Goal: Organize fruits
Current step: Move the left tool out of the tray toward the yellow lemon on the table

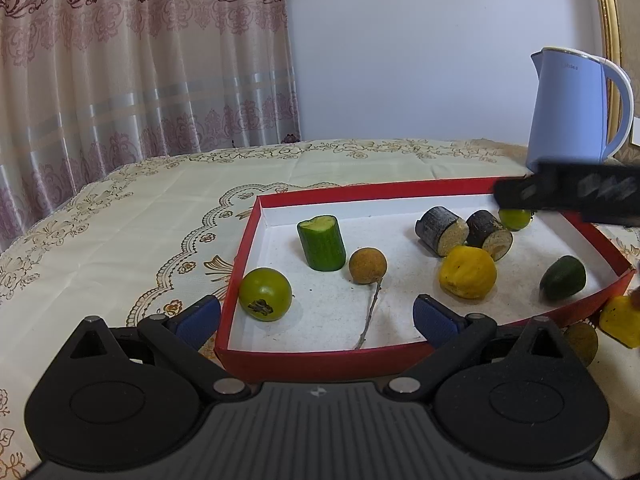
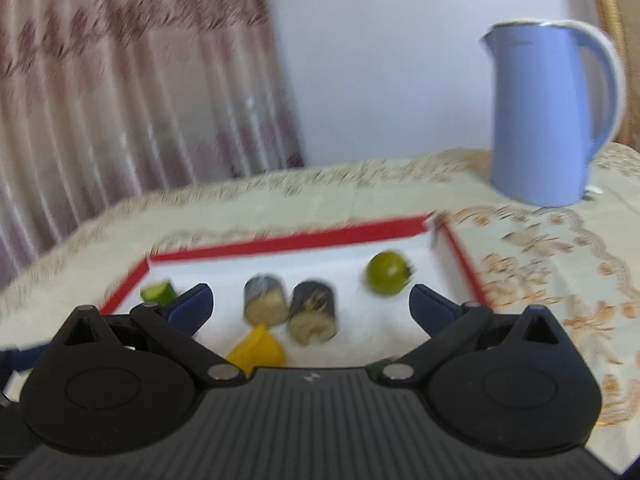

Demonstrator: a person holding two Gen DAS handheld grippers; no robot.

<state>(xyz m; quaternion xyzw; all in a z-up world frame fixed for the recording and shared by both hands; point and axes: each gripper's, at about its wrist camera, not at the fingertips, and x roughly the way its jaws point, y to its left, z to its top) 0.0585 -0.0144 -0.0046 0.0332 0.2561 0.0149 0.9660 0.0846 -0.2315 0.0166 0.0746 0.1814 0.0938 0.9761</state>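
A red-rimmed tray (image 1: 304, 360) with a white floor holds a green tomato (image 1: 265, 294), a cucumber piece (image 1: 322, 243), a brown longan with a stem (image 1: 367, 265), two dark cane pieces (image 1: 441, 231), a yellow fruit (image 1: 467, 272), a dark green fruit (image 1: 563, 278) and a second green tomato (image 1: 515, 219). My left gripper (image 1: 318, 322) is open and empty over the tray's near edge. My right gripper (image 2: 310, 308) is open and empty above the tray (image 2: 288, 242), blurred; the cane pieces (image 2: 290, 310), green tomato (image 2: 387, 273) and yellow fruit (image 2: 258, 350) lie below it.
A blue kettle (image 1: 568, 110) stands at the back right on the patterned tablecloth (image 1: 120, 220). Outside the tray's right edge lie a yellow piece (image 1: 622, 320) and a brown longan (image 1: 582, 342). Curtains hang behind the table at left.
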